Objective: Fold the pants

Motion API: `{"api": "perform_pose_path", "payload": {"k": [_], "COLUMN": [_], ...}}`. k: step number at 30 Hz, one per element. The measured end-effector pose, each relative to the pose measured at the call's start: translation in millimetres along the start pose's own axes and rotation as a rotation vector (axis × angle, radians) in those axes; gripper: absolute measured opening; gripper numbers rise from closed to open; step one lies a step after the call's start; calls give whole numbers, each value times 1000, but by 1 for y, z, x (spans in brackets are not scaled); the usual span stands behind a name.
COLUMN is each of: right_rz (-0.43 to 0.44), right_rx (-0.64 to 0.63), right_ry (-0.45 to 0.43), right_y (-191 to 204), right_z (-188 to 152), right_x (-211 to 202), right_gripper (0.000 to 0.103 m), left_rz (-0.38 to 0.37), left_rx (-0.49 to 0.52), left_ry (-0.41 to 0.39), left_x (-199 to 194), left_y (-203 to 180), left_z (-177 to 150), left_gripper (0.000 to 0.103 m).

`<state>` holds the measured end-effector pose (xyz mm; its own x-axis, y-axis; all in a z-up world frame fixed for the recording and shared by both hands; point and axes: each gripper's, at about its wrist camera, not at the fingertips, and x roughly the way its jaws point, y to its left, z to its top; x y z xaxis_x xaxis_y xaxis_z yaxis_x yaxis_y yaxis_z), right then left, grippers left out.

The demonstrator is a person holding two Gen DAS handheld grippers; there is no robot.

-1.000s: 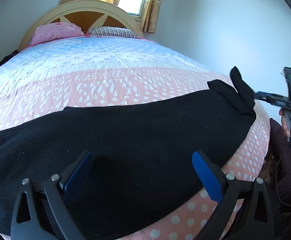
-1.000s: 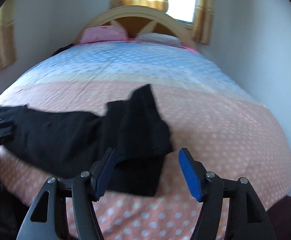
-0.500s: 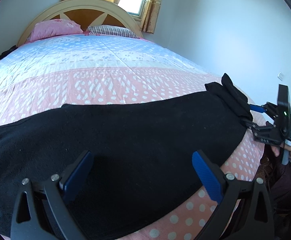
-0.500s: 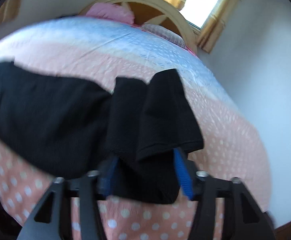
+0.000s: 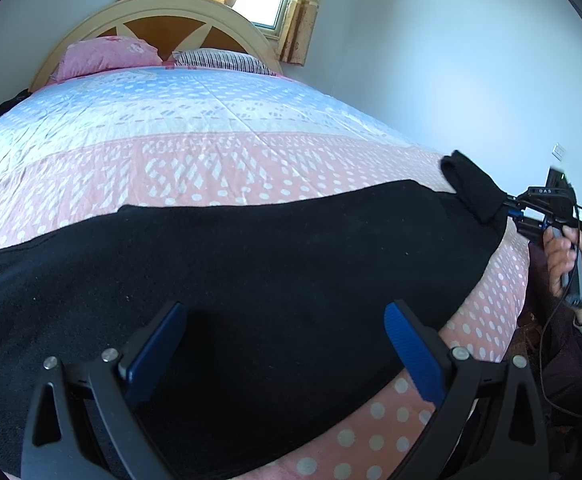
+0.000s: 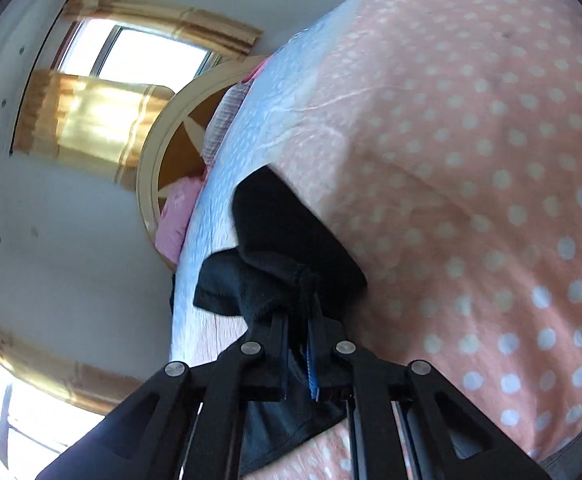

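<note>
Right gripper [image 6: 299, 320]: jaws clamped on bunched end of black pants [image 5: 251, 280] | left gripper [image 5: 283, 344]: jaws wide apart over pants, pads not pressing | pants: across foot of bed [image 5: 211, 160] | writing: illegible marking on right gripper body

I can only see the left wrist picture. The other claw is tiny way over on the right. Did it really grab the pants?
Observer: Yes. In the right wrist view the right claw is pinched shut on a bunched end of the black pants.
Operator: Is that picture the right way up?
Observer: No, it is rolled over, so the bed fills the right side and the window sits at the left.
Operator: Is my claw holding anything?
Observer: No. The left claw is open above the pants, gripping nothing.
</note>
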<state>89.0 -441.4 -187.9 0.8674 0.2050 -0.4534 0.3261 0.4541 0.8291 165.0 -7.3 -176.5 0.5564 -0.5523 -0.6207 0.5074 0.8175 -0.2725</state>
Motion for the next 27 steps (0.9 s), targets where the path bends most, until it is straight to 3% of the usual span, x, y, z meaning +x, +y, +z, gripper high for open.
{"api": "perform_pose_path", "payload": {"k": [3, 5, 7, 9, 13, 18, 22, 24, 27], "right_rz": [9, 42, 149, 104, 46, 76, 103, 88, 16], "right_rx": [-92, -316, -611, -762, -600, -602, -610, -637, -761], "right_ry": [-23, -8, 135, 171, 153, 144, 133, 125, 117], "right_y": [24, 74, 129, 144, 117, 113, 112, 110, 115], "right_z": [-12, -40, -95, -130, -114, -103, -91, -82, -91], "right_x": [-8, -9, 4, 13, 32, 17, 9, 13, 15], "right_gripper": [7, 7, 6, 6, 6, 6, 6, 6, 6], "left_rz": [-3, -6, -16, -22, -32, -32, -186, -246, -258], "left_rx": [4, 3, -3, -12, -26, -37, -114, -82, 15], "left_ry": [0, -1, -5, -9, -18, -46, -70, -41, 16], "left_x": [0, 1, 0, 0, -1, -7, -8, 5, 31], "left_y": [-1, 0, 1, 2, 4, 2, -15, -38, -72], "left_z": [0, 0, -1, 0, 0, 2, 17, 30, 45], "left_gripper": [102, 102, 102, 102, 102, 102, 102, 102, 102]}}
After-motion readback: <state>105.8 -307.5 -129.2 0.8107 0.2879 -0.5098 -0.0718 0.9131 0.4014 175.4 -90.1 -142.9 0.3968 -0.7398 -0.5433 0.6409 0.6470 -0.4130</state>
